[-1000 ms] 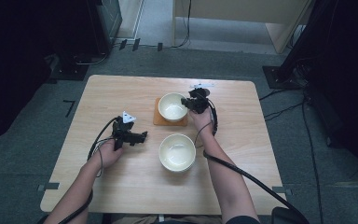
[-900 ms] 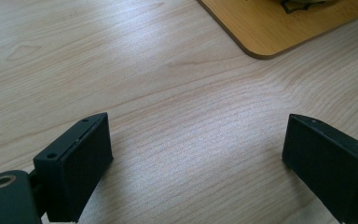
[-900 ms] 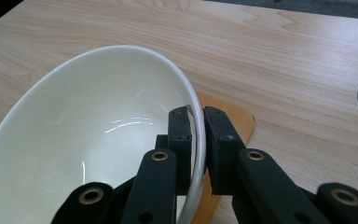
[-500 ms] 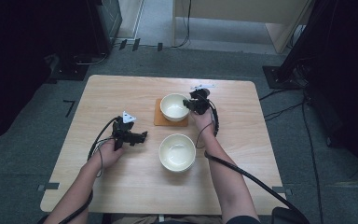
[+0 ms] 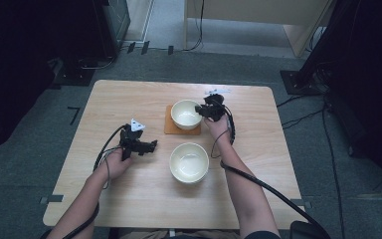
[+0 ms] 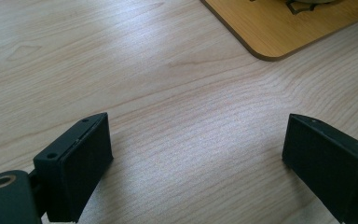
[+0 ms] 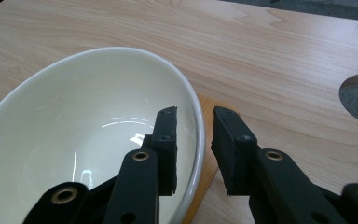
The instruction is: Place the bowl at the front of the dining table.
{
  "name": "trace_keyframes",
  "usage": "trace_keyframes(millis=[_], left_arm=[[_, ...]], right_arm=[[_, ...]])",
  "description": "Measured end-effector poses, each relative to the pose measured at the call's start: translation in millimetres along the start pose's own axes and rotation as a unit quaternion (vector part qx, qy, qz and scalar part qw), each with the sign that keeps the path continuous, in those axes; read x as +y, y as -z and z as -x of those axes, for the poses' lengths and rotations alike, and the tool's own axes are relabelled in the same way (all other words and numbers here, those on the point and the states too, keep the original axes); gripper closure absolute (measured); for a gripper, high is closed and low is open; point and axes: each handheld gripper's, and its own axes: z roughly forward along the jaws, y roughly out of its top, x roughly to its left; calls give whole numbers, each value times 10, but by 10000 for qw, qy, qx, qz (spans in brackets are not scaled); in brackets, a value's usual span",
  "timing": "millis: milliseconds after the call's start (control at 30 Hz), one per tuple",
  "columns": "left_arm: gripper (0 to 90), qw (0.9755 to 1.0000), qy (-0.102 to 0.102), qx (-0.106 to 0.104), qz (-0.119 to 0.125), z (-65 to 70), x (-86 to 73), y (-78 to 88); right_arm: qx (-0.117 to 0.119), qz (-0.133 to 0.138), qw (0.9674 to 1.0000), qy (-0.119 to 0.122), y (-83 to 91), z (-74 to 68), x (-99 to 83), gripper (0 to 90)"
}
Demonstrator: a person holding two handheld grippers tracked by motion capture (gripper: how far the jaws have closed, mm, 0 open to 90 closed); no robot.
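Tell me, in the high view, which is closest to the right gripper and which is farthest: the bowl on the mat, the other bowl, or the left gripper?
1. Bowl on the mat: right beside the right gripper, jaws astride its rim.
2. Other bowl: nearer the person, mid-table.
3. Left gripper: farthest, across on the left.

black two-jaw left tool (image 5: 151,145) with brass-ringed screws, grey triangular plate, black cable.

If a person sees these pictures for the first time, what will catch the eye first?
First, two white bowls in the middle of the table: the far bowl sits on a wooden mat, and the near bowl sits on bare wood. Next, the right gripper has its jaws on either side of the far bowl's rim, one inside and one outside. The left gripper lies open over bare table, left of the near bowl.
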Motion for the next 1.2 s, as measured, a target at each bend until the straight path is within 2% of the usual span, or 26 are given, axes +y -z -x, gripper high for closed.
trace_keyframes(millis=[133, 467, 833, 1200], left_arm=[[77, 10000, 0, 1, 0, 0, 0, 0], [77, 10000, 1, 0, 0, 0, 0, 0], [77, 10000, 3, -2, 6, 0, 0, -1], [77, 10000, 0, 2, 5, 1, 0, -1]], right_arm=[[27, 32, 9999, 92, 26, -8, 12, 635], [79, -10, 9995, 313, 97, -14, 25, 592], [173, -53, 9984, 530, 196, -56, 6, 476], [216, -31, 9952, 953, 330, -117, -50, 415]])
